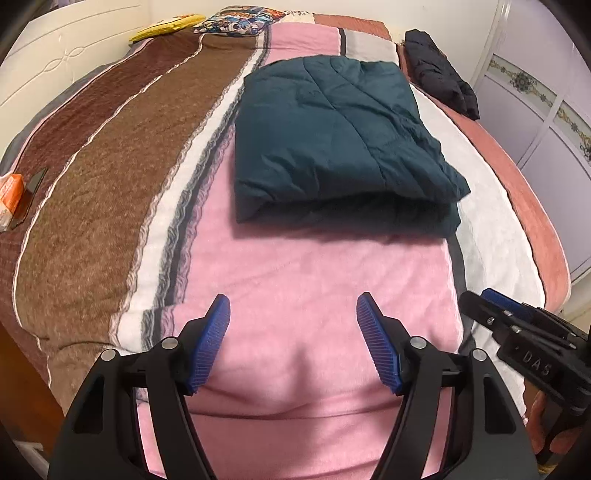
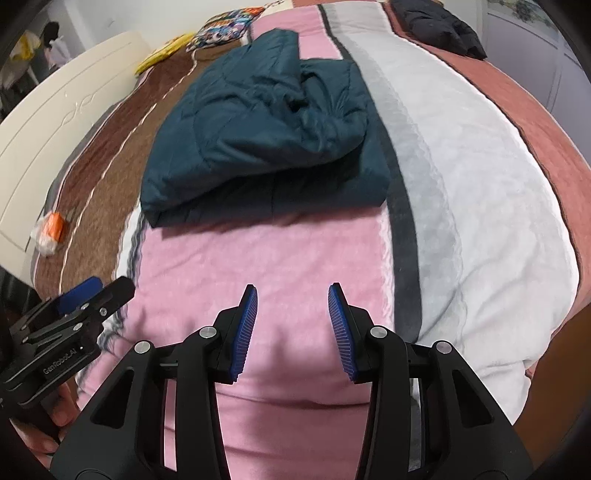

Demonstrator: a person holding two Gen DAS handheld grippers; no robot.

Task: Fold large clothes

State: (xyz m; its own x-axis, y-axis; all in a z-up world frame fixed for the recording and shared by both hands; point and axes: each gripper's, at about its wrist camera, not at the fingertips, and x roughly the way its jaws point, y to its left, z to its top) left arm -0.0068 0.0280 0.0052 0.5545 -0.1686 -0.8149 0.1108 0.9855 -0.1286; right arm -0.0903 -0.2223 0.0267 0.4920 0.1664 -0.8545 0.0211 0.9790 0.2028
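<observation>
A dark teal quilted jacket lies folded into a thick rectangle on the pink stripe of the bed; it also shows in the right wrist view, its top layer bunched. My left gripper is open and empty, hovering over the pink blanket a short way in front of the jacket's near edge. My right gripper is open and empty, also short of the jacket. Each gripper shows in the other's view: the right one at the right edge, the left one at the left edge.
The bed has a striped brown, white, pink and rust blanket. A black garment lies at the far right. An orange-and-white packet lies at the left edge. A yellow item and patterned pillow lie at the head. White headboard left, wardrobe right.
</observation>
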